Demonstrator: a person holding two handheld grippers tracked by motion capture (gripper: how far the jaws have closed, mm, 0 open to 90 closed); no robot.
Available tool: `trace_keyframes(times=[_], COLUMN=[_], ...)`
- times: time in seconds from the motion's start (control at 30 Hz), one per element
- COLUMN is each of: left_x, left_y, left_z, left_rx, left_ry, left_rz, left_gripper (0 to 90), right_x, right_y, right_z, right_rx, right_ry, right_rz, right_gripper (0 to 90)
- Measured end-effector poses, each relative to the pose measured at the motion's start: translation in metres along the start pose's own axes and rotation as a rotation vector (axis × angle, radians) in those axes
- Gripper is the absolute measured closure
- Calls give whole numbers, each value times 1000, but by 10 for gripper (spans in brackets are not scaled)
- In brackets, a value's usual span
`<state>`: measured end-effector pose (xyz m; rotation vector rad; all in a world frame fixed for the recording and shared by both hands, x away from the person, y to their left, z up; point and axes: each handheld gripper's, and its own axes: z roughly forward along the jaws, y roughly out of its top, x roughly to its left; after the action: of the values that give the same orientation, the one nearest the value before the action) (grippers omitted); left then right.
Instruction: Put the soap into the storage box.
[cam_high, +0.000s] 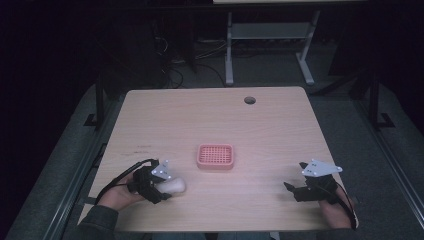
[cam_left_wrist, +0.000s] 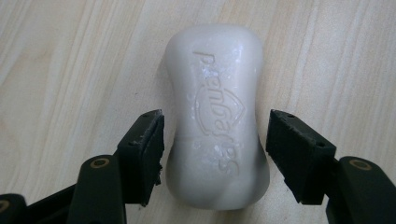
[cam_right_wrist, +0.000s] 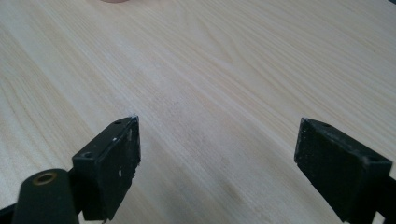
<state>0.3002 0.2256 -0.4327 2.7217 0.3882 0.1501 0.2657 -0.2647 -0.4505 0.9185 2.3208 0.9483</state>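
Starting at the lower left of the high view: my left gripper (cam_high: 161, 186) sits low on the pale wooden surface (cam_high: 280, 125), straddling the white, waisted bar of soap with raised lettering (cam_high: 175, 186). In the left gripper view the soap (cam_left_wrist: 217, 116) lies flat between the jaws, one pad at each flank of its lower half. The left pad looks just at the soap's edge, while a sliver of wood shows before the right pad. So the jaws are apart, bracketing the bar, not yet clamped. I judge this the grasp step. Next I need to squeeze squarely across the narrow waist, and gently, since soap is slick and could squirt forward.

The bar's long axis runs straight away from the gripper, bottom to top of that view, and the lettering reads along it.

Moving to the centre of the high view, the pink rectangular plastic soap dish with a grid top (cam_high: 215, 156) stands apart from the bar, the likely destination.

At lower right, my right gripper (cam_high: 295, 189) rests with its jaws wide apart over bare wood.
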Motion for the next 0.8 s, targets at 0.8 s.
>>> trace_keyframes(times=[0.8], left_x=[4], left_y=[11], left_z=[12], left_rx=[37], left_ry=[-32], left_rz=[2], left_gripper=[462], right_x=[0], right_y=[0], right_z=[-1], right_rx=[-1], right_ry=[0], right_rz=[1], right_gripper=[138])
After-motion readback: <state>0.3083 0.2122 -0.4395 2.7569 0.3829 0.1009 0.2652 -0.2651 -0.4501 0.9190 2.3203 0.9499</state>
